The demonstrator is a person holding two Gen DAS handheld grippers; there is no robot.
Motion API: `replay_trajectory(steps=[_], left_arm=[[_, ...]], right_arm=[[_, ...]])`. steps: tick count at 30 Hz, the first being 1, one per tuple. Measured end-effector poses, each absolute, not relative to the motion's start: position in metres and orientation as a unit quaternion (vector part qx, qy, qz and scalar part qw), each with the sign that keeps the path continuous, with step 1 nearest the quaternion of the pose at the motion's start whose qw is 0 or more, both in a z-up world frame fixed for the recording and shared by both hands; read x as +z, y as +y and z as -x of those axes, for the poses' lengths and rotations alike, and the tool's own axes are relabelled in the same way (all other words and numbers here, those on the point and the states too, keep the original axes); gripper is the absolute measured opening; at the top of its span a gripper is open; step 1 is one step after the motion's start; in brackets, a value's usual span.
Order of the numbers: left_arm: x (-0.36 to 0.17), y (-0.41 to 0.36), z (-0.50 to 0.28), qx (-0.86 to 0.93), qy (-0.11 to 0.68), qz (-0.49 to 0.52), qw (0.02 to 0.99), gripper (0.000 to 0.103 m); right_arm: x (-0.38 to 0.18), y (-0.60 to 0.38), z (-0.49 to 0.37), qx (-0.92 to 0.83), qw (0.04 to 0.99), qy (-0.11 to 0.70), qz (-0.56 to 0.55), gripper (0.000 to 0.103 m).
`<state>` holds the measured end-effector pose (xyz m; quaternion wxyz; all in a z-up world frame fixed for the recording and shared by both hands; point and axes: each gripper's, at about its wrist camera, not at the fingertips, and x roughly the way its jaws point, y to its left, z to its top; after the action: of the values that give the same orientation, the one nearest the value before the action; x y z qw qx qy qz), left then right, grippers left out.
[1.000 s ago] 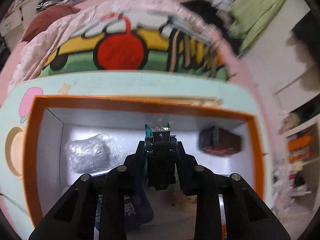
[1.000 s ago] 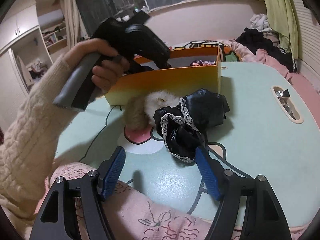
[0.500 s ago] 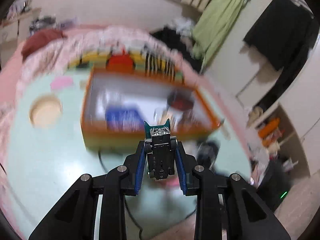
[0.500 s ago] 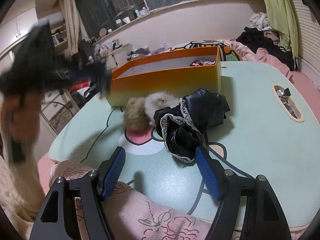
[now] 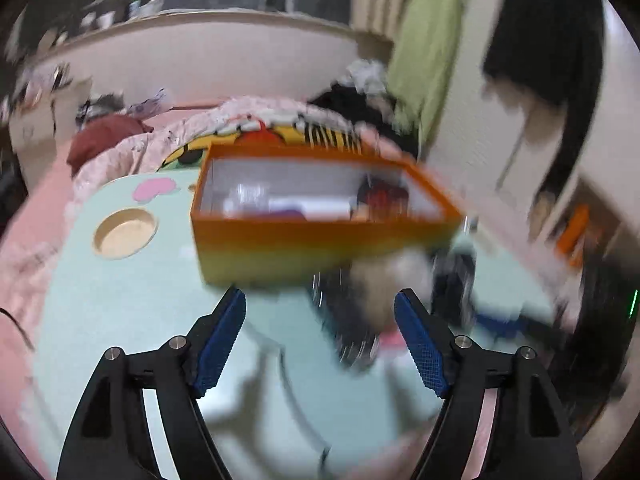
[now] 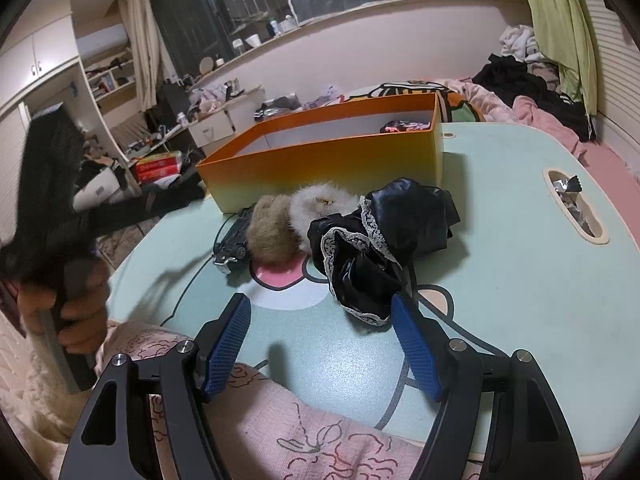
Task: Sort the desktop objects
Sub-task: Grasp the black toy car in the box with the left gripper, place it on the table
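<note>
Both tongs stand wide apart with nothing between them: the left tongs (image 5: 320, 340) over the mint counter (image 5: 120, 300), facing the orange box (image 5: 320, 240). The right tongs (image 6: 320, 344) sit just before the black lace-trimmed cloth (image 6: 372, 248), beside two fur pompoms (image 6: 296, 220) and what may be a black clip (image 6: 234, 240).

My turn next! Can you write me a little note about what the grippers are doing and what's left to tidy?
Left gripper: open, holding nothing, in front of the box.
Right gripper: open, holding nothing, low over the near table edge.
Done: some things already lie in the box, one dark with red.
Left on the table, in front of the box: black lacy cloth, brown fluffy ball, white fluffy ball, small black clip.
</note>
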<state>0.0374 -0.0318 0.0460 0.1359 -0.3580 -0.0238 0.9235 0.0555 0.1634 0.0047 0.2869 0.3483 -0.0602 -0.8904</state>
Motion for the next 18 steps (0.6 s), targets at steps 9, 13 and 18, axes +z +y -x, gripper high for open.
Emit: replay_trajectory(steps=[9, 13, 18], left_arm=[[-0.003, -0.013, -0.046, 0.935, 0.037, 0.342, 0.091, 0.086], [-0.005, -0.017, -0.047, 0.935, 0.034, 0.341, 0.090, 0.086], [-0.006, -0.017, -0.054, 0.941, 0.028, 0.330, 0.075, 0.086]], right_arm=[[0.004, 0.165, -0.054, -0.891, 0.284, -0.058, -0.349, 0.073], [0.004, 0.165, -0.055, -0.892, 0.284, -0.059, -0.348, 0.073], [0.003, 0.165, -0.056, -0.891, 0.284, -0.060, -0.348, 0.073]])
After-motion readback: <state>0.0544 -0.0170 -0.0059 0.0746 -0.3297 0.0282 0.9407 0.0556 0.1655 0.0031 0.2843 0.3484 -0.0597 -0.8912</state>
